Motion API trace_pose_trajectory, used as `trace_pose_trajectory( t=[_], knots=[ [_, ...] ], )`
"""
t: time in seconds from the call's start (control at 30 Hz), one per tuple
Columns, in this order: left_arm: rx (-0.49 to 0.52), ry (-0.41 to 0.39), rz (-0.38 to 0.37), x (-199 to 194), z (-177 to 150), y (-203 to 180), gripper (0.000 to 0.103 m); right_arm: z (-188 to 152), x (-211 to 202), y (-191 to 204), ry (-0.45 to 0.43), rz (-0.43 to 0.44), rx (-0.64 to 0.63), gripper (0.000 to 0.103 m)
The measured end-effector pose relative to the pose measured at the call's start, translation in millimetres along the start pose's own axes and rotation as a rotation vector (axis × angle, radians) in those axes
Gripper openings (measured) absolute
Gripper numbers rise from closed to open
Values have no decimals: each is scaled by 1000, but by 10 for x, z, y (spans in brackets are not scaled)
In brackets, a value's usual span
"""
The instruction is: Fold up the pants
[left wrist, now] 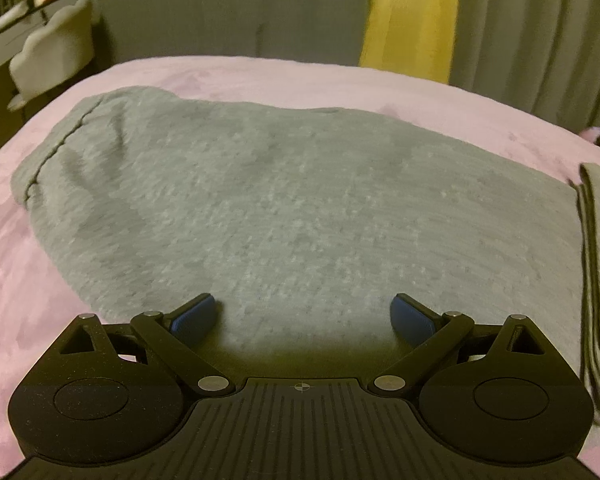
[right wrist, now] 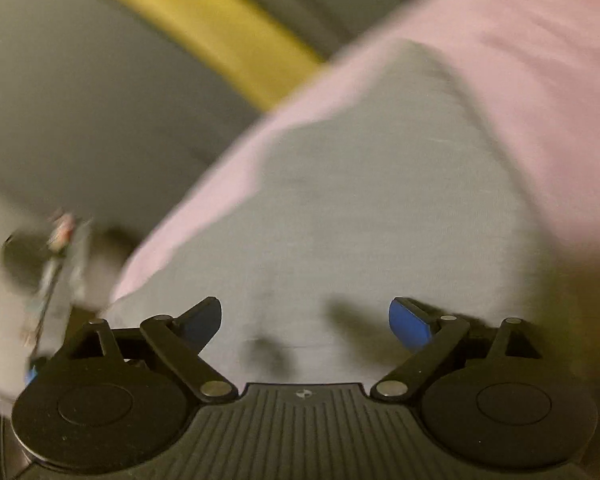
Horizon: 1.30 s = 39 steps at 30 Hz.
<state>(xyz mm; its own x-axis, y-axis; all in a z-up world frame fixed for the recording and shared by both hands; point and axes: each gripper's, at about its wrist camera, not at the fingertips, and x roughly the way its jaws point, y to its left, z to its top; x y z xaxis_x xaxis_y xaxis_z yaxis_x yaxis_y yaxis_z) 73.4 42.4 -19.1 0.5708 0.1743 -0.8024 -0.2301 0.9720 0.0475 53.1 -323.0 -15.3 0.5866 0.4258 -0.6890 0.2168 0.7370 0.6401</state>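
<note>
The pink bed cover [left wrist: 260, 76] carries the grey pants [left wrist: 292, 208], which lie flat across its middle as a compact folded block, with stacked layer edges showing toward the bed's right edge. The left gripper [left wrist: 304, 312] and right gripper [right wrist: 305, 320] both sit over the cloth, tongs spread apart and holding nothing. Folding appears well advanced; perhaps one fold or a smoothing remains

Pants [left wrist: 300, 200] flat on bed [left wrist: 260, 76]; folded edge at right; chair [left wrist: 56, 52] far left beside bed; curtain [left wrist: 520, 20] behind.
</note>
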Motion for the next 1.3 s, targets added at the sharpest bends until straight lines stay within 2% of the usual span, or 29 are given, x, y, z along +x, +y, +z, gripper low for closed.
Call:
trace_pose_trajectory(
  t=[0.03, 0.1, 0.2, 0.27, 0.33, 0.37, 0.43, 0.5, 0.53, 0.57, 0.63, 0.7, 0.77, 0.87, 0.93, 1.0, 1.03, 1.07, 1.1, 1.17, 1.3],
  knots=[
    [7, -3, -4, -11, -5, -13, 99, 18, -44, -65, -19, 1, 27, 81],
    [20, -6, -13, -32, -14, -38, 99, 45, -181, -93, -95, -11, 57, 81],
    [43, 1, -57, -64, -15, -93, 99, 55, -372, -1, -204, -99, -15, 83],
    [58, 5, -105, -114, -7, -166, 99, 73, -471, 15, -244, -175, -58, 91],
    [80, -5, -160, -186, 15, -283, 99, 120, -570, -29, -257, -291, -100, 97],
    [87, -11, -192, -217, 34, -361, 99, 125, -598, -53, -253, -318, -97, 97],
    [88, 2, -271, -233, 79, -548, 99, 110, -592, -133, -236, -287, -60, 98],
    [67, 49, -358, -175, 140, -767, 98, 97, -567, -201, -228, -250, -22, 98],
    [56, 75, -393, -134, 163, -879, 95, 79, -546, -229, -222, -249, -15, 98],
    [46, 104, -425, -75, 190, -993, 86, 63, -518, -227, -213, -250, -15, 98],
    [41, 156, -461, 36, 242, -1215, 79, 72, -453, -232, -202, -236, -19, 98],
    [43, 196, -500, 159, 266, -1404, 77, 70, -436, -255, -188, -229, -18, 98],
    [27, 244, -533, 288, 286, -1534, 70, 71, -403, -278, -169, -233, -6, 98],
    [1, 285, -584, 410, 293, -1658, 70, 86, -375, -341, -152, -208, 25, 98],
    [-22, 303, -592, 487, 336, -1712, 67, 96, -360, -369, -143, -200, 44, 98],
    [-34, 299, -612, 487, 366, -1756, 50, 107, -345, -382, -136, -202, 55, 98],
    [-19, 291, -600, 480, 370, -1792, 41, 110, -341, -386, -135, -204, 58, 98],
    [5, 286, -591, 474, 365, -1820, 27, 111, -342, -386, -136, -206, 60, 98],
    [26, 282, -594, 466, 366, -1824, 21, 109, -349, -382, -139, -208, 60, 98],
    [16, 260, -614, 426, 354, -1775, 16, 93, -366, -365, -144, -214, 57, 98],
    [-8, 203, -645, 254, 327, -1642, 14, 87, -378, -359, -153, -227, 54, 98]
  ],
)
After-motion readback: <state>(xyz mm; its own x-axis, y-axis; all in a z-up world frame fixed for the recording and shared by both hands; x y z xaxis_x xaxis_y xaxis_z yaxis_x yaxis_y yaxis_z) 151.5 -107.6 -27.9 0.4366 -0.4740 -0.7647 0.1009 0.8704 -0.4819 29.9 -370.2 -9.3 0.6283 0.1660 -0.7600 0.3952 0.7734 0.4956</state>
